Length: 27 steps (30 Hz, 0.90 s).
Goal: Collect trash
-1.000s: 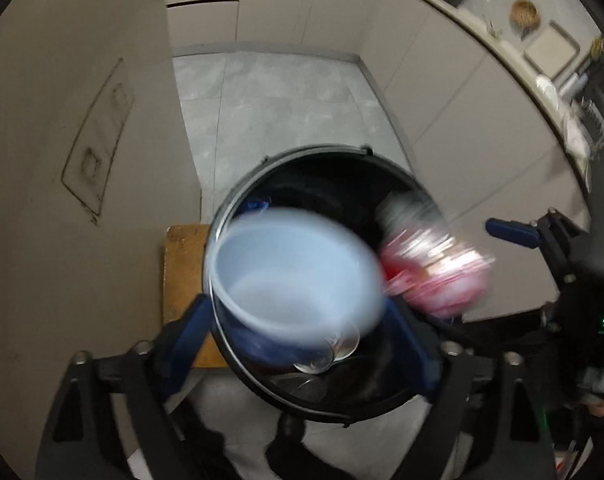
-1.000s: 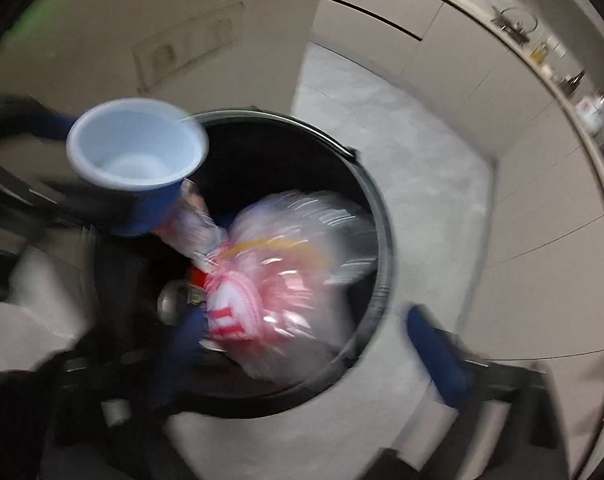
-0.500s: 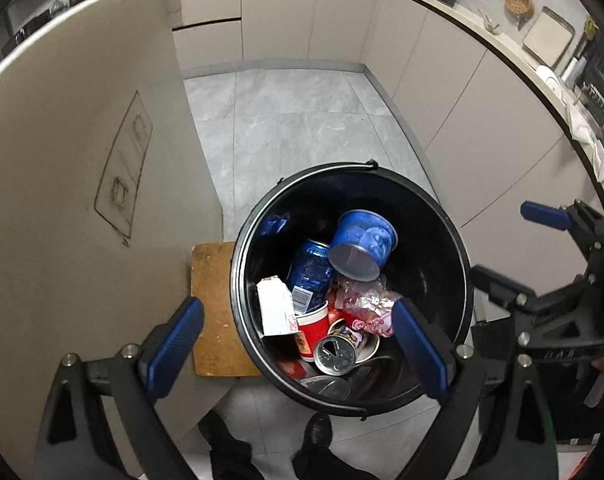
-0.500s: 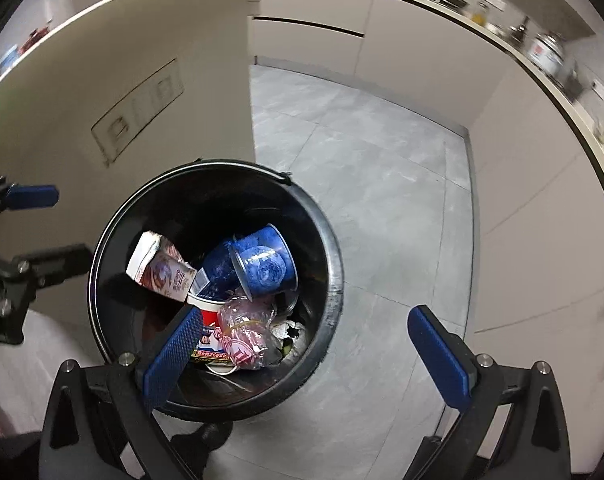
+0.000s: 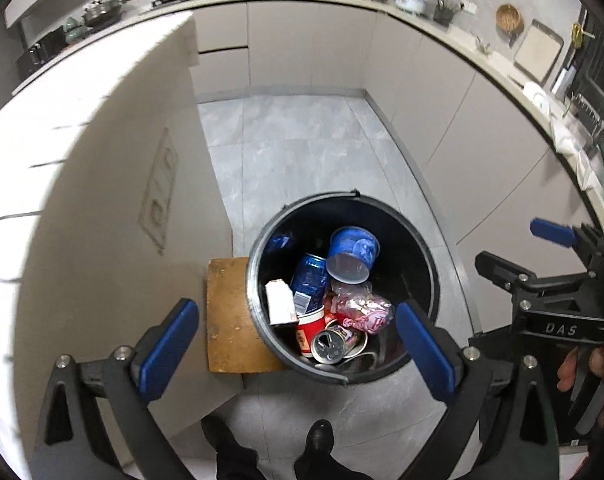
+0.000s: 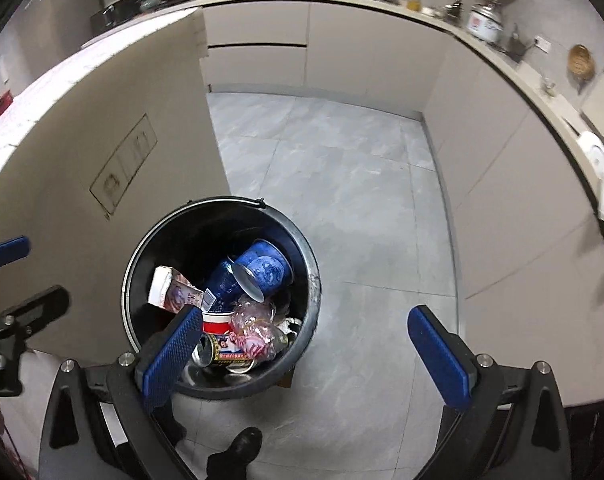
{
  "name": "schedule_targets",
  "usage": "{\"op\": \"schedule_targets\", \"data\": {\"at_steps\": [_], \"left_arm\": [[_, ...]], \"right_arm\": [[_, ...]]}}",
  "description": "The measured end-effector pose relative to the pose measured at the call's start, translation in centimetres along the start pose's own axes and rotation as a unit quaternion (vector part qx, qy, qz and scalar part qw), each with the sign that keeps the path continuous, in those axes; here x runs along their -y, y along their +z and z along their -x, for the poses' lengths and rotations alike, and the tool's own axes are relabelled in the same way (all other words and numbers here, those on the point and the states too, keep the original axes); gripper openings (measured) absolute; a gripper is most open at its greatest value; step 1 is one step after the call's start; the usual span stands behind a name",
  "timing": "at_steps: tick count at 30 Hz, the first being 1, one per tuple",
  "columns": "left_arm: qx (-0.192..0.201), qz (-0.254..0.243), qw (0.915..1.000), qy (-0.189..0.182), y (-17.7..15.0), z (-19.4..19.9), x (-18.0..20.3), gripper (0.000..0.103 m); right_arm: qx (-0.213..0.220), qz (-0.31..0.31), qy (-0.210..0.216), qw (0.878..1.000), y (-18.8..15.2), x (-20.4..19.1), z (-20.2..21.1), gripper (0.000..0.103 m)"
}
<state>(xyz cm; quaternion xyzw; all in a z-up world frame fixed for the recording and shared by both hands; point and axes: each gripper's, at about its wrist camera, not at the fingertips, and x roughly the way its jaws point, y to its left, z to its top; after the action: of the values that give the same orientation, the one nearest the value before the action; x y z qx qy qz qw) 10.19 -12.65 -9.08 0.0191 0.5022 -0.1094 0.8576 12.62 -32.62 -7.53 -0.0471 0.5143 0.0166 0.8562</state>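
We read "DAS" on the right hand-held gripper, wide and empty. Our left hand-held gripper is opening, empty, above the black bin. Labels on the trash there are unreadable.

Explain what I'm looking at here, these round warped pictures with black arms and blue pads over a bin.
These come from two hand-held grabbing tools, one in each of a person's hands. Each tool carries a wide-angle camera that looks along its own two fingers, hence the warped view. One picture is from the left gripper, the other from the right gripper. The blue pads are the fingers. The left tool's are opening, the right tool's stand apart, and nothing is held. Below them on the floor stands a black trash bin with a blue cup, a blue can, a small carton and a crumpled wrapper inside.
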Motion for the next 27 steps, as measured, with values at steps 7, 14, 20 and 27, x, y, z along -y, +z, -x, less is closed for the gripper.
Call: {"op": "schedule_targets", "data": {"at_steps": [7,14,20,27], "left_arm": [[0.042,0.016,0.9989,0.013,-2.0,7.0,-1.6,0.100],[0.087,0.026,0.9956,0.024,-5.0,12.7,-2.7,0.100],[0.121,0.033,0.9918,0.026,-6.4,16.5,-4.2,0.100],[0.141,0.023,0.9895,0.023,-7.1,17.9,-4.8,0.100]], "right_arm": [[0.031,-0.017,0.011,0.999,-1.9,-1.2,7.1,0.103],[0.069,-0.009,0.018,0.997,-4.2,-5.5,13.2,0.103],[0.099,-0.011,0.010,0.995,-5.8,-8.1,17.3,0.103],[0.117,-0.015,0.011,0.993,-7.1,-10.2,19.4,0.103]]}}
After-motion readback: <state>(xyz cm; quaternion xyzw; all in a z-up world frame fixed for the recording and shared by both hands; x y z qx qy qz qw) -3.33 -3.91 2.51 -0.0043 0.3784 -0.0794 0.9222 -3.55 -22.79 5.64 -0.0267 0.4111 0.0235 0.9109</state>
